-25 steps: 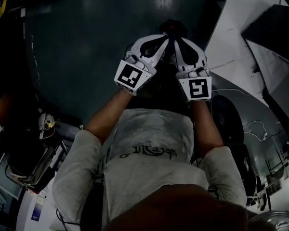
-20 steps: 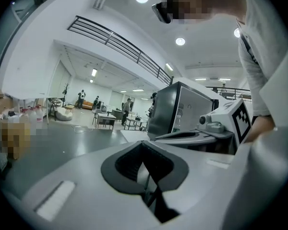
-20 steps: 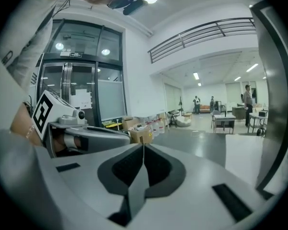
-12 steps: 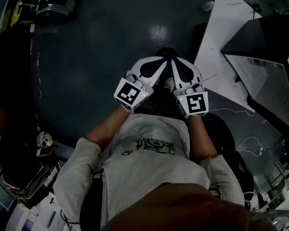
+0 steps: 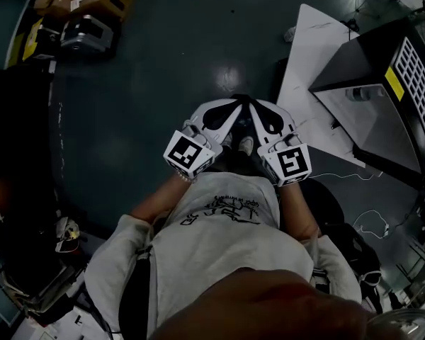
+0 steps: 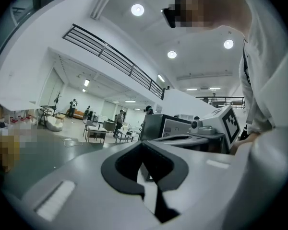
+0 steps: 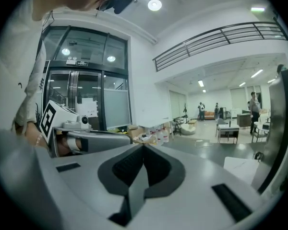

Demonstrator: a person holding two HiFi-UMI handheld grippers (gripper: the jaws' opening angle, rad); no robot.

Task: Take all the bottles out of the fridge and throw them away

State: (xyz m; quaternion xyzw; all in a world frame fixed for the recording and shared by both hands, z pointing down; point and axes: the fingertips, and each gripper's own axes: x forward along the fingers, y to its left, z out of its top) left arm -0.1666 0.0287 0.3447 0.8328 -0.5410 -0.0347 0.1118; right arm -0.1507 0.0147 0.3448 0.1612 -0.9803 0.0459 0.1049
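In the head view my left gripper [image 5: 236,103] and right gripper [image 5: 250,103] are held side by side in front of the person's chest, tips almost touching, high above the dark floor. Both are shut with nothing between the jaws. The left gripper view shows its own jaws [image 6: 143,145] closed and the right gripper [image 6: 216,128] beside them. The right gripper view shows its jaws [image 7: 144,147] closed and the left gripper [image 7: 81,128] alongside. A dark cabinet that may be the fridge [image 5: 382,112] stands at the right, a small pale bottle-like thing [image 5: 358,93] on it. Neither gripper is near it.
A white panel [image 5: 315,69] lies on the floor beside the dark cabinet. Boxes and equipment [image 5: 85,13] sit at the upper left, cables [image 5: 365,218] at the right. Tables and people stand far off in the hall [image 6: 105,126].
Both grippers have risen together, still tip to tip. The floor looks further away, and the dark cabinet and white panel have come further into view at the right.
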